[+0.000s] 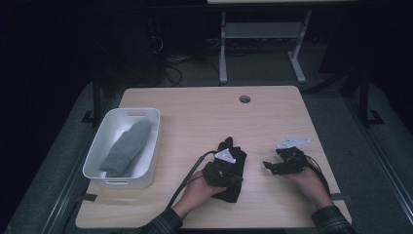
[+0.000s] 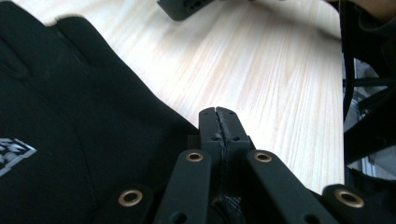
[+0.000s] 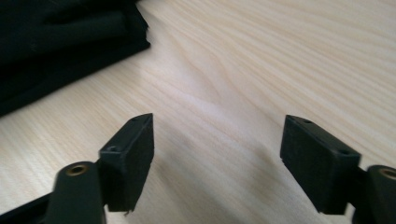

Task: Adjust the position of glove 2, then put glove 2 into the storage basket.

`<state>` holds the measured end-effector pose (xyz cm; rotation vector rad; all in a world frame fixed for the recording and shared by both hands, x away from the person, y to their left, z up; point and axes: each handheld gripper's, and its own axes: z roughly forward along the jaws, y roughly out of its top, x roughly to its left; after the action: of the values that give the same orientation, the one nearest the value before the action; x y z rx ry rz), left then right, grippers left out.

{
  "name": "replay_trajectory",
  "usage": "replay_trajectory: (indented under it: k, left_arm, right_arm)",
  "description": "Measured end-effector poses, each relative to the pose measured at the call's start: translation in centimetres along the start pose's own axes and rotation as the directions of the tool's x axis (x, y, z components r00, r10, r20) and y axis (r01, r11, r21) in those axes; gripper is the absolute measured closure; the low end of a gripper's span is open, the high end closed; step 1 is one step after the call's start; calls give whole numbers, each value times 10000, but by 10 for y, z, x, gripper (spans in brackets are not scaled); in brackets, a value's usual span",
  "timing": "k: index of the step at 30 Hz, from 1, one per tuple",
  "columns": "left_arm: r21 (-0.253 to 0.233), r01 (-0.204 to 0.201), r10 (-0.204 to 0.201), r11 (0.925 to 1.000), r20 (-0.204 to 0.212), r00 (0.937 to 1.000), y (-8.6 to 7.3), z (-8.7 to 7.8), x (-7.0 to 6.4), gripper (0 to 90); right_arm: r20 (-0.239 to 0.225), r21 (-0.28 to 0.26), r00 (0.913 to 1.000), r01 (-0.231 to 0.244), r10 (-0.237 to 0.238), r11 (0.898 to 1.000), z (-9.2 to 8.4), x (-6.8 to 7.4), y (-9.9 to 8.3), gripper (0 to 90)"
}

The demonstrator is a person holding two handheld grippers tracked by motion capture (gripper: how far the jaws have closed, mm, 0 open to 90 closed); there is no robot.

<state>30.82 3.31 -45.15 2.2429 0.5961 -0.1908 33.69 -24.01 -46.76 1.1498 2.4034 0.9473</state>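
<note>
While lying flat on the wooden table [image 1: 195,122], black glove [image 1: 233,168] pinched at its near edge by left gripper [image 2: 218,114], jaws pressed together. Right gripper [image 3: 217,154] spread, empty, just beside. Thin bite; could slip free on lifting.

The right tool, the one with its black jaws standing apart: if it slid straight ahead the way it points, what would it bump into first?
Probably the black glove. The right tool points left across the bare wooden table toward it, nothing between them, though it might just skim the glove's edge.
</note>
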Motion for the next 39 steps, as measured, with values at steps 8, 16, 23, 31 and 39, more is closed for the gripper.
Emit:
replay_trajectory:
  k: [8, 16, 23, 31, 39]
  left_arm:
    - [244, 36, -37, 9997, 38, 10000, -4, -3, 1, 894]
    - [627, -33, 38, 9980, -79, 10000, -12, -14, 3, 893]
    - [985, -33, 73, 9951, -397, 9992, -25, -33, 9, 893]
    - [1208, -23, 130, 9927, -874, 9961, -38, -55, 17, 893]
    - [906, -143, 223, 9958, -880, 9959, -28, -66, 17, 772]
  right_arm:
    - [235, 178, 9996, -184, 180, 9997, 4, -2, -3, 222]
    - [267, 106, 9993, -248, 245, 9996, 4, -4, -4, 194]
    - [196, -113, 9989, -426, 428, 9990, 7, -7, -7, 144]
    - [130, -217, 9983, -561, 564, 9982, 8, -8, -9, 134]
    - [129, -623, 9981, -601, 610, 9963, 9, -7, -13, 127]
